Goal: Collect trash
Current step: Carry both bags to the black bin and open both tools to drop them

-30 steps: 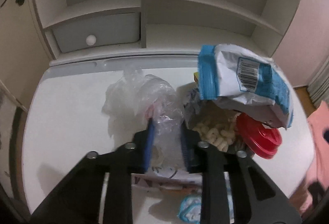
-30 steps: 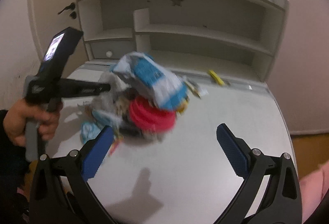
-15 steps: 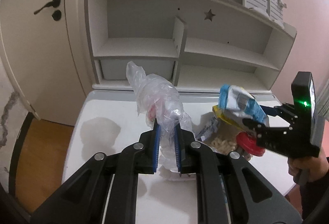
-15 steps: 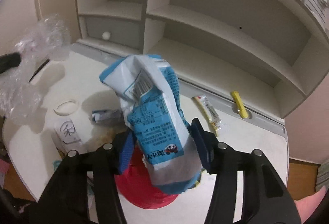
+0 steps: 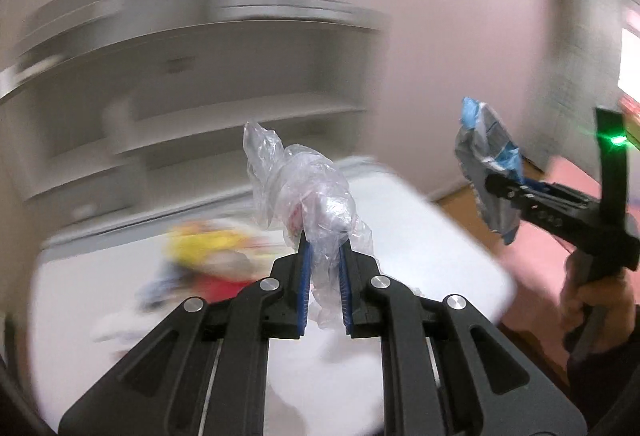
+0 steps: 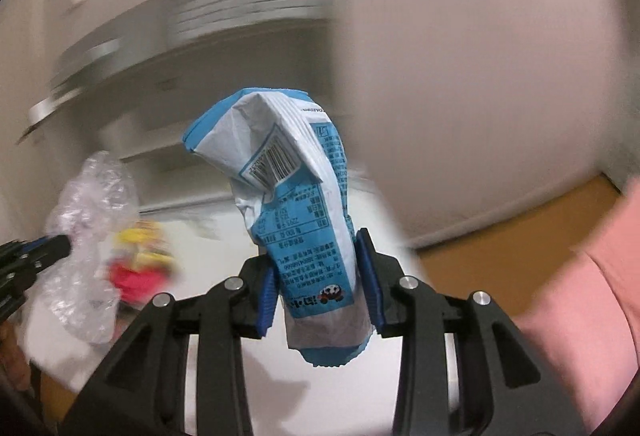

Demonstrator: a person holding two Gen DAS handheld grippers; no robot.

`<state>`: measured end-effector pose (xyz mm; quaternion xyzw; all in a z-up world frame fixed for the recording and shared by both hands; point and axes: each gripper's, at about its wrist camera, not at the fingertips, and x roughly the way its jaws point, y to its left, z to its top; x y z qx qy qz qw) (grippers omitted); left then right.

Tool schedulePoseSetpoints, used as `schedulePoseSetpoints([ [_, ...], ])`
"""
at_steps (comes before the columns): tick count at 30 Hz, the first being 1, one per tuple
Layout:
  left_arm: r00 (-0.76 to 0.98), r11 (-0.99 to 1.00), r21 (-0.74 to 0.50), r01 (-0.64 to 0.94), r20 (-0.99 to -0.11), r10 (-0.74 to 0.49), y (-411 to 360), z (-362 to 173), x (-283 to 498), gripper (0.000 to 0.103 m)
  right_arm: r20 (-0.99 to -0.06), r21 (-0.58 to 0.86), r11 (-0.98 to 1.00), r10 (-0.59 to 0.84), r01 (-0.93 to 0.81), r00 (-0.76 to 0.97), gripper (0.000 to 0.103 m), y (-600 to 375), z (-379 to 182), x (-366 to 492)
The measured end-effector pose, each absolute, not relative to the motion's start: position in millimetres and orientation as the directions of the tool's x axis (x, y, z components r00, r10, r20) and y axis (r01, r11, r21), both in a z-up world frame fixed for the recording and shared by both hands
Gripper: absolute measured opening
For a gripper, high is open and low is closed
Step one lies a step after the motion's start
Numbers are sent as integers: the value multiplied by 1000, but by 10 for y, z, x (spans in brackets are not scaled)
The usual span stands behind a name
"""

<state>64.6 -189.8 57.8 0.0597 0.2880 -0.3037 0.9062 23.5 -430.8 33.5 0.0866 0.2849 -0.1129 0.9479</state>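
Shelf unit (image 5: 208,76) and table litter (image 5: 200,256) blurred

A barcode is carried on a white panel of the blue-and-white snack packet (image 6: 308,220), with its digits too small to be read. Blocks of small print and a table, seen upside down, are printed on the blue face below it but cannot be made out. A small panda face is shown near the packet's lower end. No lettering can be read anywhere else, the background being blurred.
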Motion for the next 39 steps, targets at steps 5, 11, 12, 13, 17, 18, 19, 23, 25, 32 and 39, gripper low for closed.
schedulePoseSetpoints([
  [5,482,602,-53,797,-546,-686,-3232,255,49,12,-660,128,806,-366,578,656,36,-5428,-299,-830],
  [11,266,384,-62,921,-622,-737,-4474,-621,-612,12,-758,124,629,-439,768,482,36,-6190,-1153,-1575],
  [12,248,369,-57,928,-647,-721,-4613,-790,-633,12,-786,122,598,-429,792,446,36,-6316,-1378,-1669],
  [13,213,347,-67,936,-675,-706,-4772,-1008,-672,12,-802,124,585,-417,801,429,36,-6397,-1510,-1712],
  [17,118,321,-109,941,-781,-613,-5241,-1804,-731,12,-878,126,545,-327,829,349,36,-6620,-2113,-1747],
  [18,108,320,-108,941,-801,-589,-5318,-1977,-690,12,-891,137,536,-300,833,340,36,-6673,-2238,-1804],
  [19,87,320,-117,940,-826,-557,-5411,-2214,-677,12,-901,148,528,-277,836,334,36,-6678,-2328,-1806],
  [23,38,330,-148,932,-868,-496,-5612,-2651,-563,12,-927,169,499,-213,850,309,36,-6711,-2587,-1829],
  [25,26,323,-148,935,-879,-476,-5705,-2773,-557,12,-933,184,485,-189,855,307,36,-6739,-2654,-1840],
  [32,40,294,-113,949,-883,-468,-5901,-2792,-710,59,-933,193,457,-188,869,306,36,-6801,-2610,-1889],
  [39,32,299,-142,944,-860,-509,-5838,-2614,-643,67,-940,191,450,-172,873,294,36,-6865,-2674,-1867],
])
